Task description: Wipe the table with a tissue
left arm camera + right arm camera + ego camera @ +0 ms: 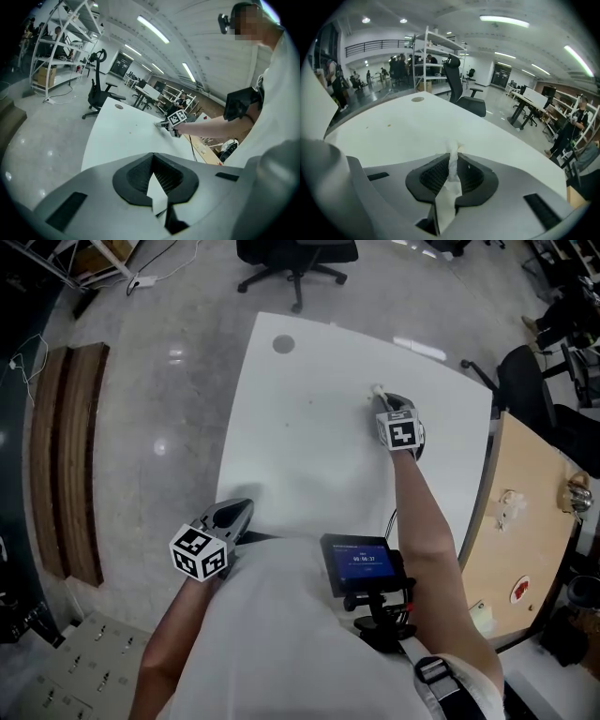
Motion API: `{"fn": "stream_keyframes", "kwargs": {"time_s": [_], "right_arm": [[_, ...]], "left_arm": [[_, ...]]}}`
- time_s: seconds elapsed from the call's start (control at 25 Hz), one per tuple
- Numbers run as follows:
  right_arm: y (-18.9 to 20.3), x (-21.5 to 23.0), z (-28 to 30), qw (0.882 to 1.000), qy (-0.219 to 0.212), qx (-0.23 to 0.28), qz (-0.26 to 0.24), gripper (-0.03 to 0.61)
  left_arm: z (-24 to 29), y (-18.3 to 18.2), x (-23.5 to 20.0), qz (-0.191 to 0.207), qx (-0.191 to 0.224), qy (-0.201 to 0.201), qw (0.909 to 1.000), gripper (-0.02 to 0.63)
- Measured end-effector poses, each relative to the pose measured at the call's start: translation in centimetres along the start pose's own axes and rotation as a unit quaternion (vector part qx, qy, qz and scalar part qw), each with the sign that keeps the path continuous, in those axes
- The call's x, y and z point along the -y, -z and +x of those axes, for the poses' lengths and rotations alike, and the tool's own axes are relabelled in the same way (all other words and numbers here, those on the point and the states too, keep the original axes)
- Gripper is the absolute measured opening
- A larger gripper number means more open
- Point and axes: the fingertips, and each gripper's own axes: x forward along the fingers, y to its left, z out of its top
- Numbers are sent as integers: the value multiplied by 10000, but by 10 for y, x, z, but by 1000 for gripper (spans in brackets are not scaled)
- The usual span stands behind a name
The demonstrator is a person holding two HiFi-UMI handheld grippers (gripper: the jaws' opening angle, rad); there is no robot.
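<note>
The white table [309, 446] fills the middle of the head view. My right gripper [379, 395] reaches out over its far right part, shut on a white tissue [377, 389] whose tip sticks out past the jaws. In the right gripper view the tissue [452, 174] runs pinched between the two dark pads, pressed toward the tabletop [393, 129]. My left gripper [246, 509] hangs at the table's near left edge, shut with nothing in it. The left gripper view shows its closed jaws and, farther off, the right gripper [161, 124] on the table [122, 133].
A round grey grommet [283, 344] sits near the table's far left corner. A black office chair [295, 259] stands beyond the far edge. A wooden side table [525, 531] adjoins on the right. A chest-mounted screen [359, 563] hangs below. Small specks [389, 124] mark the tabletop.
</note>
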Motion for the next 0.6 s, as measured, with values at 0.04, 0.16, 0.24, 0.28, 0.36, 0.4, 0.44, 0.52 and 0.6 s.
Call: {"fn": "stream_keyframes", "kwargs": {"time_s": [0.04,0.16,0.24,0.28,0.36,0.4,0.44,0.52,0.6], "right_arm": [[2,-1,2,9999,6,-95,-128,54],[5,-5,6,9994,25,-240,-250,49],[4,-7,7,9996,-38,-238,-130,46],[4,-9,8,9996,-108,-248,-79,46],[4,-14,9,9991,-284,-301,-49,44],[3,-17,9,9988,-363,-330,-67,44],[1,-21,8,9984,-427,-352,-100,44],[0,-27,6,9978,-522,-378,-183,44],[1,-33,6,9971,-601,-390,-257,44]], "left_arm": [[1,-1,1,-5,16,-7,10000,6],[2,-2,2,-28,66,-16,10000,6],[2,0,2,-49,75,-19,10000,6],[2,1,2,-58,75,-21,10000,6],[2,3,1,-73,81,-23,9999,6],[2,3,2,-75,87,-21,9999,6],[2,2,2,-69,93,-16,9999,6],[4,0,4,-30,110,-6,9999,6],[5,-2,6,23,132,8,9999,6]]}}
